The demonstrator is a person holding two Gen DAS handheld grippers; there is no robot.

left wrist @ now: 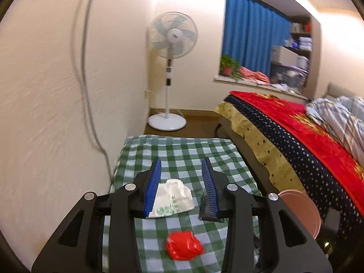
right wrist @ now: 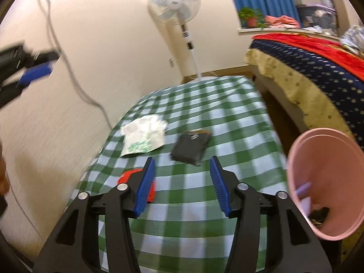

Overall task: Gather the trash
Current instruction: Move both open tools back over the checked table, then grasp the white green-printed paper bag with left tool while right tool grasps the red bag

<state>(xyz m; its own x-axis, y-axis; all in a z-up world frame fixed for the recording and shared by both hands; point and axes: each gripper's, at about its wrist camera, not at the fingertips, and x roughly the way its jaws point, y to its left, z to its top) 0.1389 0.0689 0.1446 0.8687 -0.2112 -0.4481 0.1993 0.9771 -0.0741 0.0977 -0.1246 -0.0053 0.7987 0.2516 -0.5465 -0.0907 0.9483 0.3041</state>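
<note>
Checked cloth (right wrist: 204, 118) with three scraps, fan (left wrist: 172, 35) beyond, both grippers' fingers apart, empty

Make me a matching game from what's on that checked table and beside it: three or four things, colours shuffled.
Things:
1. crumpled wrapper
2. flat pouch
3. plastic bag
4. bin

Colours:
a. pink
b. white with green print
c. red
d. dark grey

Pairs: 1-c, 2-d, 3-b, 4-a
</note>
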